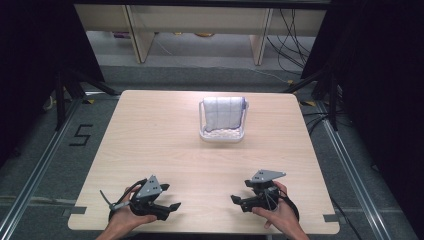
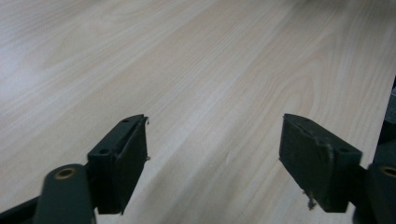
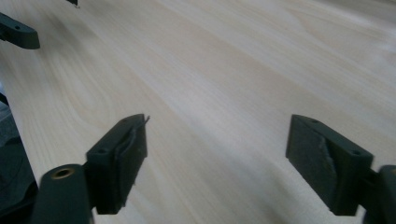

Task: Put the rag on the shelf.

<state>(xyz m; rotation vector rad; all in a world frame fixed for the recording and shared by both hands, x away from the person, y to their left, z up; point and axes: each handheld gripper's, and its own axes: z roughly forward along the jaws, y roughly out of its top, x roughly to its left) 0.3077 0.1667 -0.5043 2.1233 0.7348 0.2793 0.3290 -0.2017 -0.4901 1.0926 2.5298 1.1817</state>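
1 wooden table [image 1: 150, 145]. 1 white basket [image 1: 222, 134] holding 1 folded white cloth [image 1: 223, 112] sits well ahead of both tools, nothing in between. 2 grippers at the near edge: left gripper [image 1: 170, 197] and right gripper [image 1: 239, 194], jaws wide, nothing between them, facing each other, well apart.

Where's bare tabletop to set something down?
Bare wood runs from the white basket down to both tools, left tool and right tool, and along the table on both sides of the basket. Crowded only at the towel-filled basket.
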